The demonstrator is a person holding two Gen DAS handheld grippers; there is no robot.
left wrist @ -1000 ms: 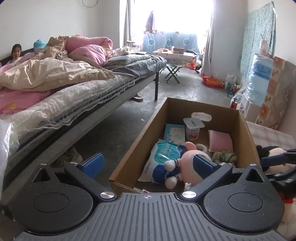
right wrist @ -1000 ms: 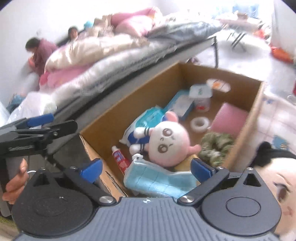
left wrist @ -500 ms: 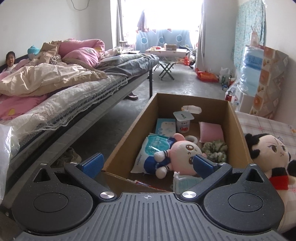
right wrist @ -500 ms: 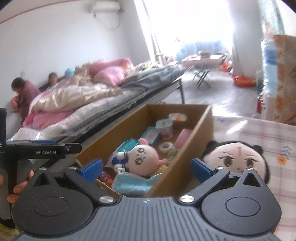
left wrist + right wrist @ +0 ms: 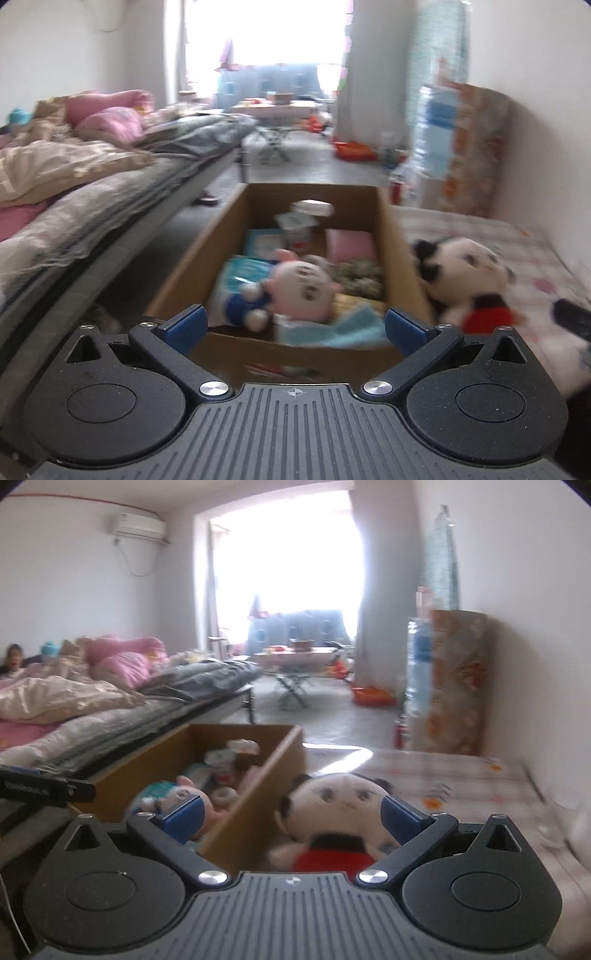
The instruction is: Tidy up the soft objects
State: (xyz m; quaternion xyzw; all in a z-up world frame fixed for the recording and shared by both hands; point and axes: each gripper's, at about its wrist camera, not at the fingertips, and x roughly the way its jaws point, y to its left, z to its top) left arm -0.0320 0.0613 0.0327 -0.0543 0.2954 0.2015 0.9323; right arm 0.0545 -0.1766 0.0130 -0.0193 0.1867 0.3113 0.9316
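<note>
The left gripper [image 5: 293,325] is level and points straight along the box [image 5: 395,251], its blue pads spread wide with nothing between them. It hovers at the near end of the box, whose front wall fills the gap between the pads. The view is blurred.

Inside the box a pink doll [image 5: 295,290] lies near the middle, head toward 3 o'clock. A blue packet [image 5: 240,275] lies partly under it at 9 o'clock and a pale blue cloth [image 5: 343,326] sits at 5 o'clock, against the near wall. Farther back, at 12 o'clock, stand a white cup [image 5: 297,230] and a pink pad [image 5: 351,242]; a mottled green bundle [image 5: 360,277] lies between the pad and the doll.

Outside, just beside the box's right wall at 3 o'clock, a black-haired doll [image 5: 467,275] in a red top rests on a checked cloth [image 5: 480,229].

The right gripper [image 5: 291,814] is also level, jaws wide apart and empty. It straddles the box's right wall: the left pad lies over the box interior, the right pad beside the black-haired doll's head. That doll fills the space at 12 o'clock between the pads, but whether either pad touches it cannot be told.

At 9 o'clock in the right view, part of the left gripper shows. A bed [image 5: 122,701] runs along the left side of the room.
</note>
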